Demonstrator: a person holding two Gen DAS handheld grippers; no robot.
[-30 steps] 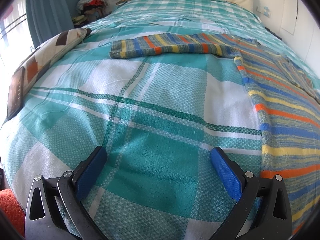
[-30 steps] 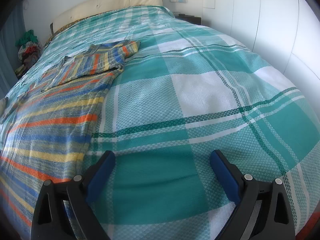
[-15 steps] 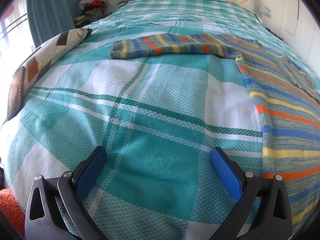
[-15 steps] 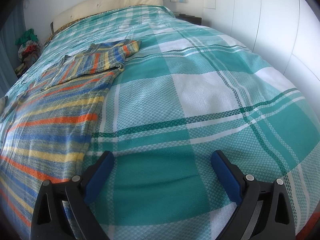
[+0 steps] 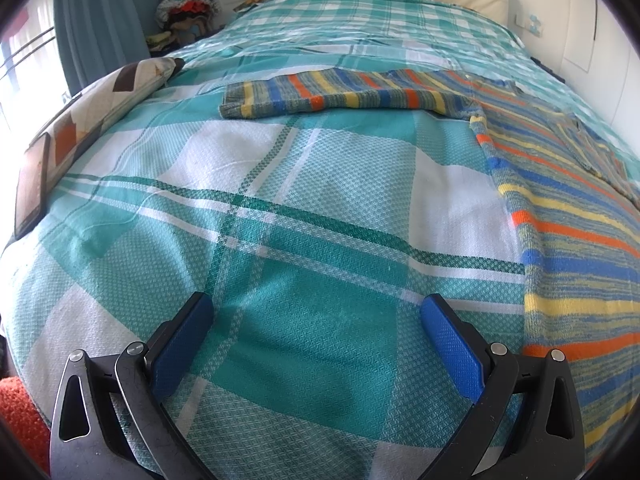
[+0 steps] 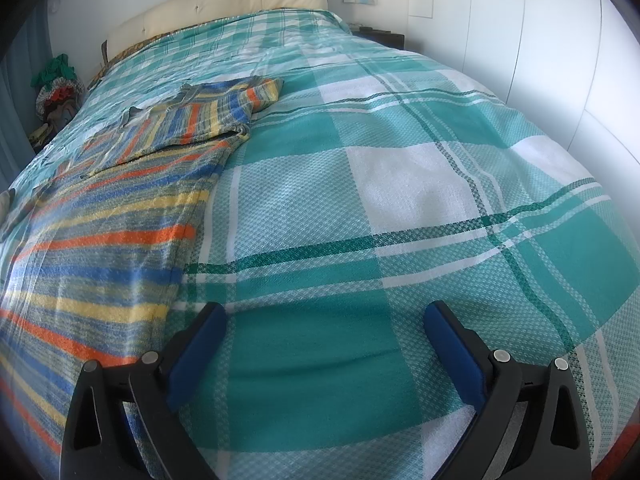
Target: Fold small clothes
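A striped knit sweater (image 5: pixel 568 216) in blue, orange, yellow and grey lies spread flat on the bed. Its left sleeve (image 5: pixel 328 94) stretches out to the left in the left wrist view. It also shows in the right wrist view (image 6: pixel 100 236), with its right sleeve (image 6: pixel 224 114) lying out to the right. My left gripper (image 5: pixel 316 316) is open and empty, low over the bedspread, left of the sweater's hem. My right gripper (image 6: pixel 326 320) is open and empty, just right of the hem.
The bed has a teal and white plaid bedspread (image 6: pixel 400 184) and a cream headboard (image 6: pixel 224 12). A patterned pillow (image 5: pixel 84 120) lies at the bed's left edge. A pile of clothes (image 5: pixel 184 12) sits by the curtain. White wardrobe doors (image 6: pixel 560 52) stand to the right.
Both grippers have shifted slightly; the views moved only a little. Both stay open and empty. The sweater has not moved.
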